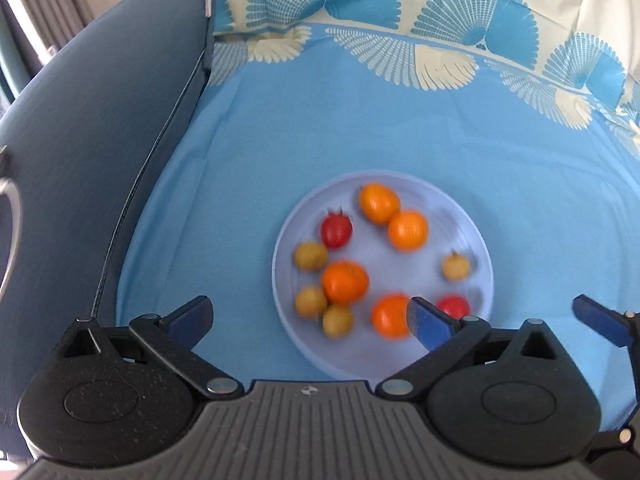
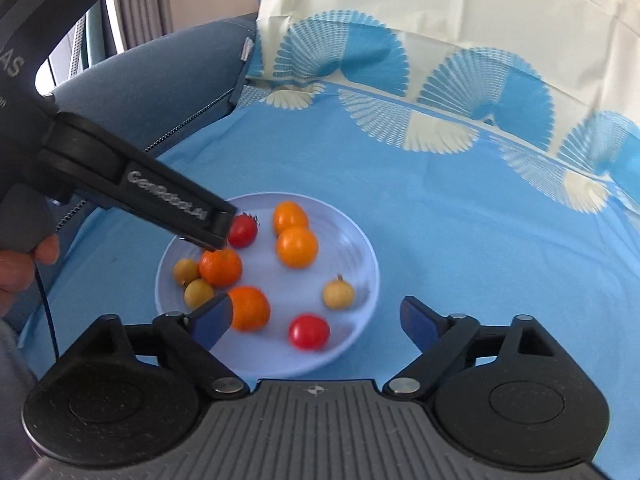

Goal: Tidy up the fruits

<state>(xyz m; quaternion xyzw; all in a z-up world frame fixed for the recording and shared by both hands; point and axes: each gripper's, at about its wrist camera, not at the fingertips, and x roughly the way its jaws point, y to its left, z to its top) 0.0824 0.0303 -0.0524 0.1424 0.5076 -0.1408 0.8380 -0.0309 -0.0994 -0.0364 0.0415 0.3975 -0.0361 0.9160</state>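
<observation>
A pale blue plate (image 1: 476,240) (image 2: 360,248) lies on the blue cloth and holds several small fruits: orange ones (image 1: 345,282) (image 2: 297,247), red tomatoes (image 1: 336,230) (image 2: 309,331) and yellow-brown ones (image 1: 456,266) (image 2: 338,293). My left gripper (image 1: 310,320) is open and empty, hovering over the plate's near left part. In the right wrist view the left gripper's finger (image 2: 212,226) reaches in over the plate's left side. My right gripper (image 2: 316,322) is open and empty above the plate's near edge, its fingertip (image 1: 596,318) showing at the right in the left wrist view.
A blue cloth with a white fan pattern (image 1: 400,120) (image 2: 460,200) covers the seat. A grey-blue sofa arm (image 1: 100,120) (image 2: 168,92) rises on the left. The cloth climbs the backrest behind (image 2: 440,8).
</observation>
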